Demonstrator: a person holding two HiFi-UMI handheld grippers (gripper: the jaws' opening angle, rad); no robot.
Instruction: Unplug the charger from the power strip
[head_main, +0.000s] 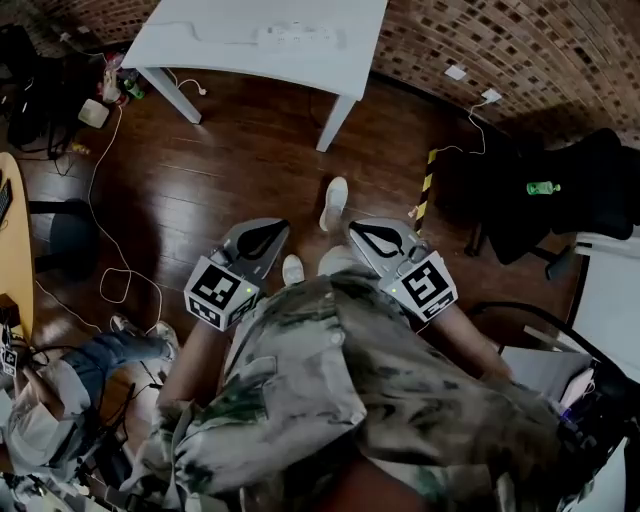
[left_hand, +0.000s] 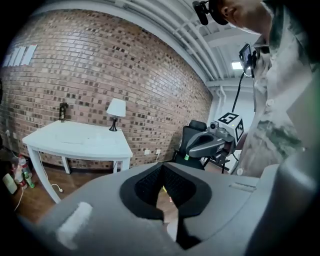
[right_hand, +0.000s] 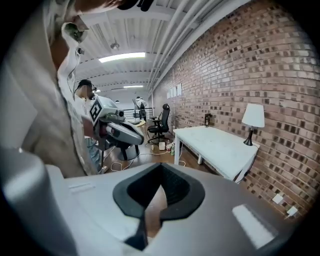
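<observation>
A white power strip (head_main: 297, 36) lies on the white table (head_main: 200, 30) at the far side of the room; a charger on it is too small to make out. Both grippers are held close to the person's chest, well short of the table. My left gripper (head_main: 262, 238) is shut, with nothing between its jaws (left_hand: 161, 167). My right gripper (head_main: 375, 238) is also shut and empty (right_hand: 161, 167). Each gripper view shows the other gripper beside it, and the table (left_hand: 75, 137) (right_hand: 215, 145) with a small lamp (left_hand: 116, 111) (right_hand: 252, 117) by the brick wall.
Dark wooden floor lies between the person's shoes (head_main: 335, 203) and the table. A white cable (head_main: 110, 200) trails over the floor at left. A black office chair (head_main: 590, 190) with a green bottle (head_main: 541, 187) stands at right. Another person (head_main: 60, 400) sits at lower left.
</observation>
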